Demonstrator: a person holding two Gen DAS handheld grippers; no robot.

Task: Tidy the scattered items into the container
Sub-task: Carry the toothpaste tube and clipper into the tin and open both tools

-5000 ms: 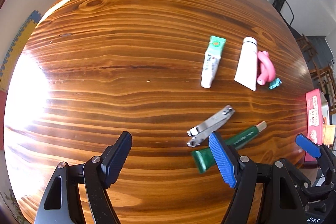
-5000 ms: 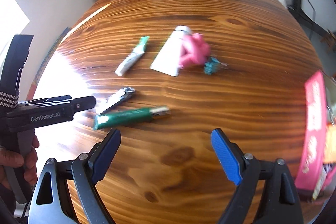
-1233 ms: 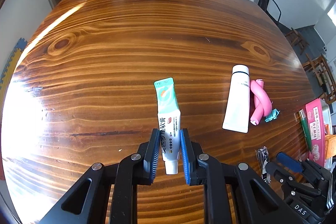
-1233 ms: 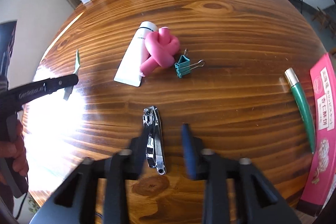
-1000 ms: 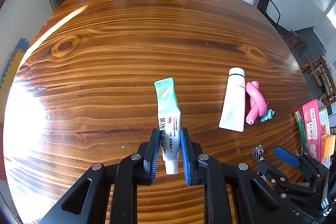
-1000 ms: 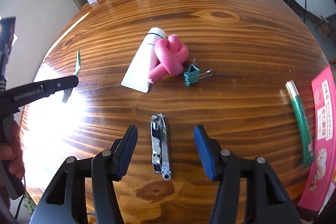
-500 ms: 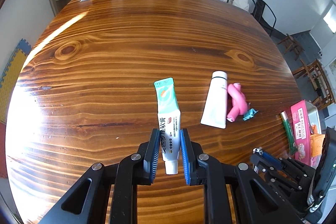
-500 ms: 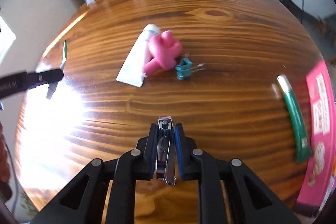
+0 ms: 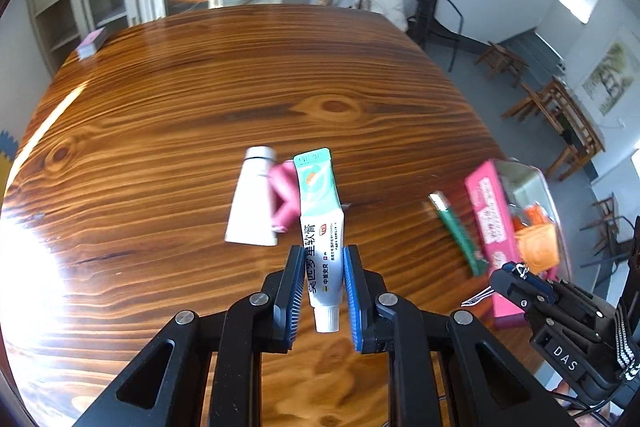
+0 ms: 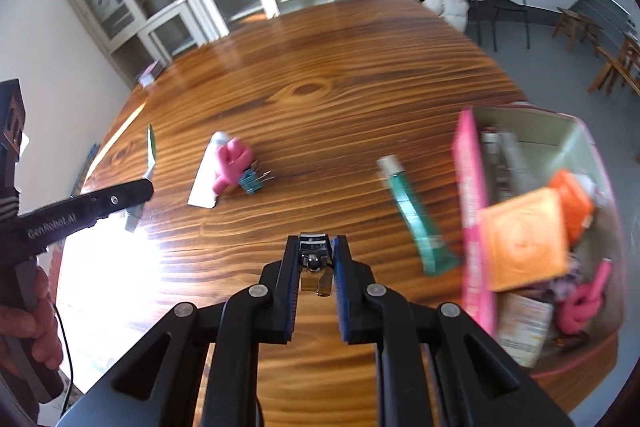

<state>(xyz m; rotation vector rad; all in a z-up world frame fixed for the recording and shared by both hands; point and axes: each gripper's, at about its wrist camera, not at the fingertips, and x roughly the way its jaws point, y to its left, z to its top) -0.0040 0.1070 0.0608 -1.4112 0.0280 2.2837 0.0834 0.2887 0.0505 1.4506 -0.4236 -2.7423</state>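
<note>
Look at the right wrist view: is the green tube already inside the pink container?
No. The green tube lies on the wooden table just outside the pink container, beside its near wall.

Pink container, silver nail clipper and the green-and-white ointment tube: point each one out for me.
Pink container (image 10: 472, 211), right wrist view, on its near pink wall.
Silver nail clipper (image 10: 315, 255), right wrist view, on its metal body between the gripper pads.
Green-and-white ointment tube (image 9: 320, 211), left wrist view, on its printed middle.

Left-side table (image 9: 168, 115) glare; perhaps motion-blurred
</note>
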